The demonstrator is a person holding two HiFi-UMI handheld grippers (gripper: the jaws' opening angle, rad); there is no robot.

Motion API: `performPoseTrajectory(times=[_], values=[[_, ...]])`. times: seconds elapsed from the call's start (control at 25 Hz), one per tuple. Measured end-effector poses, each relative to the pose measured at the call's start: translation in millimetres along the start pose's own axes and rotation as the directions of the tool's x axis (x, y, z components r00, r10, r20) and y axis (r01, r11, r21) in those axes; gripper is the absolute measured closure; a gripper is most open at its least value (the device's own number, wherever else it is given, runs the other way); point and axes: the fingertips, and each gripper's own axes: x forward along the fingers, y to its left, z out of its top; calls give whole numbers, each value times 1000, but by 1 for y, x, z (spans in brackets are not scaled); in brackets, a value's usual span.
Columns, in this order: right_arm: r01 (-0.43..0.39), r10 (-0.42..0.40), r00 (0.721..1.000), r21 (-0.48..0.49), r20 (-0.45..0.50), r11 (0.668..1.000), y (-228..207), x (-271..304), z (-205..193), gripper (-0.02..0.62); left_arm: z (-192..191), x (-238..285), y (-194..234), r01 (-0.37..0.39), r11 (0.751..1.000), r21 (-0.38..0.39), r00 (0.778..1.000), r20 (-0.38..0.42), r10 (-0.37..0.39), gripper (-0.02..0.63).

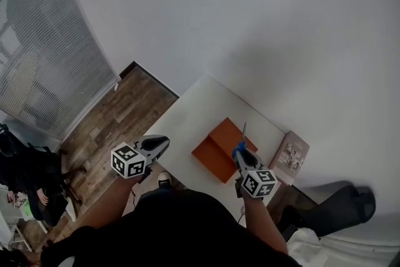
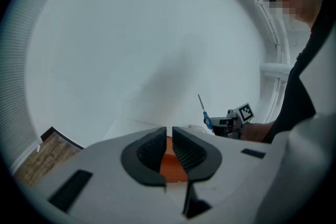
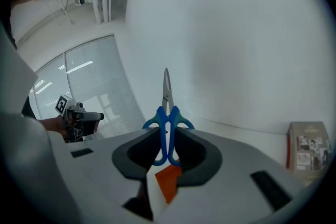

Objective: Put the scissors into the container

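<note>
Clamping the blue-handled scissors (image 3: 167, 112), blades pointing forward, the right gripper (image 3: 167, 137) hovers over the orange container (image 1: 217, 151); the left gripper (image 2: 169, 145) has its jaws nearly together, empty.

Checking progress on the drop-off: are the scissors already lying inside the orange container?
No, the scissors are clamped by their blue handles in the right gripper, not lying in the orange container.

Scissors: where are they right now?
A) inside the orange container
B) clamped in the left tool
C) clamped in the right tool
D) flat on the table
C: in the right gripper view the scissors have their blue handles pinched between the jaws of the right tool, blades pointing away.
</note>
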Motion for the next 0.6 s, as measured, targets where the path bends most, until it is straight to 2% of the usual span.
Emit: performPoseTrajectory(times=[0.36,0.6], values=[[84,-84,996,30,1,996,-10,10,-4,508,14,26,24,75,997,11,997,-11,-75,566],[112,-112,994,28,2,993,-12,11,-4,508,19,34,29,98,995,16,995,-17,-98,566]])
